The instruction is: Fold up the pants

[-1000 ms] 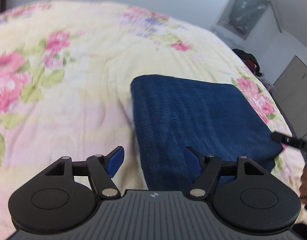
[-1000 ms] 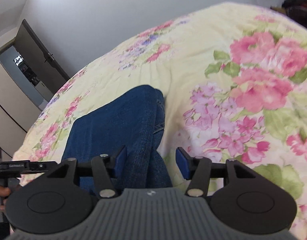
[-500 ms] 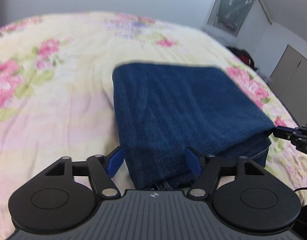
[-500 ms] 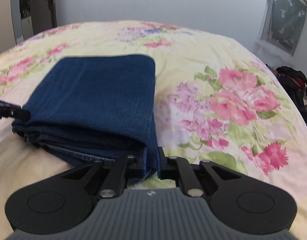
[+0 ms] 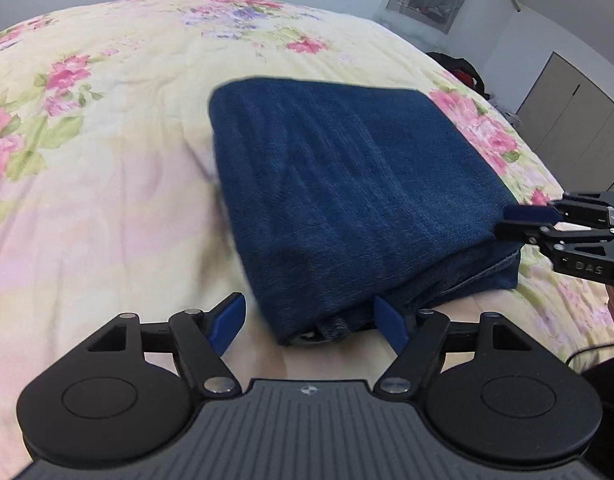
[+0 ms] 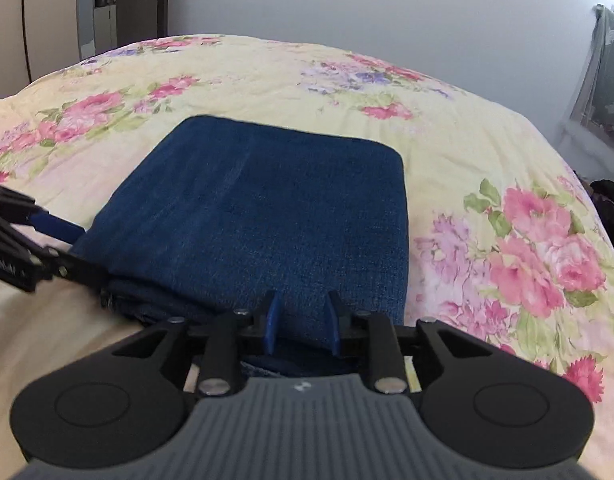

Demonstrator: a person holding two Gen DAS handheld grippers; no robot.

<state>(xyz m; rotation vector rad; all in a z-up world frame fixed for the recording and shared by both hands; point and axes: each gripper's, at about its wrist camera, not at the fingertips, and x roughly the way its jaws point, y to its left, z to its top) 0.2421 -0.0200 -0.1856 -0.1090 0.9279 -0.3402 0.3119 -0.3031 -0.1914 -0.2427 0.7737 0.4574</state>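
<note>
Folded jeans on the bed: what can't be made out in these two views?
- Near edge of the jeans, right wrist view: hidden behind the right hand-held gripper, so whether it pinches cloth is unclear.
- Layers underneath, left wrist view: covered by the top layer.
- Jeans surface, left wrist view: blurred.
- Bedspread: cut off by frame edges.

The pants (image 5: 347, 196) are dark blue denim, folded into a thick, roughly rectangular stack of several layers. They lie flat on the floral bedspread (image 5: 107, 160), near its front edge. The top face is smooth, while layered edges and a seam show along the stack's near side.
</note>
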